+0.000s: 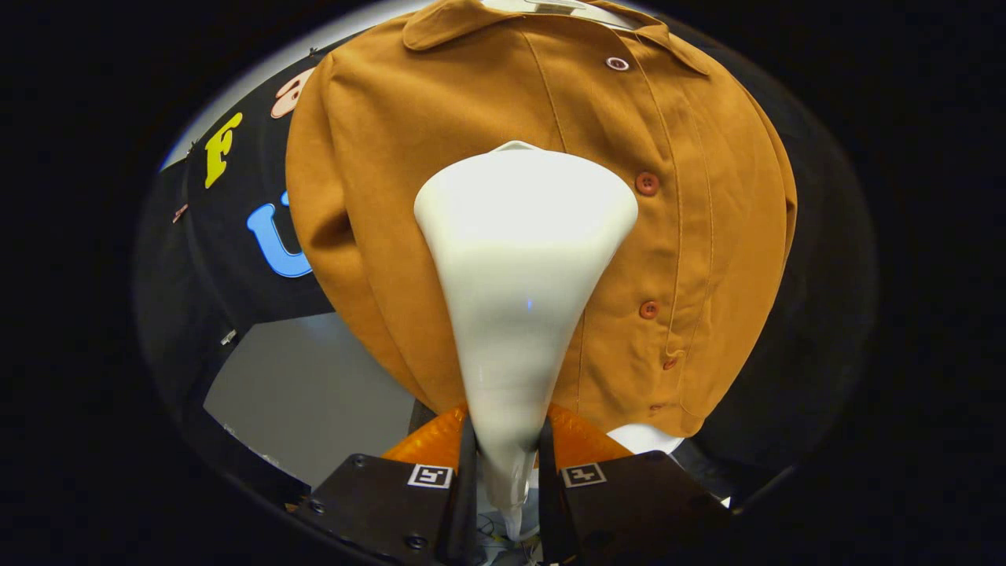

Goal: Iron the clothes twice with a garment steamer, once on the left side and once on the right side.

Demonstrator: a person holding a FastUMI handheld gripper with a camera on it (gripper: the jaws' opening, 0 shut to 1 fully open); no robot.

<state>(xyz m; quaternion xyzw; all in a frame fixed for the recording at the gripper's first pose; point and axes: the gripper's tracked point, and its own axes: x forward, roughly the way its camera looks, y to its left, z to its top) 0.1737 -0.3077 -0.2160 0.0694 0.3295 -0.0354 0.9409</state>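
Gripper view, going left to right: off to the left there's the black cloth wall (228, 267) of the booth, with a patch of pale grey floor or backdrop (306, 393) below it, hard to say which. Next comes the brown button-up jacket (377, 196), hanging on a hanger (550, 6) whose pale bar just peeks out at the collar. Its left sleeve hangs down along the side nearest the cloth wall.

Dead centre is the white garment steamer (523, 267). Its narrow handle runs down between the two fingers (464, 487) and the wide flared head sits well ahead of them, right up against the jacket front, just left of the button placket. Can't tell for sure whether the head is actually touching the fabric or just in front of it.

The gripper (507, 479) is clamped on the steamer handle, both black fingers pressing in from either side, orange parts (428, 440) showing behind them.

To the right of the steamer head there's the row of reddish buttons (647, 183) running down the placket, then the jacket's right edge.
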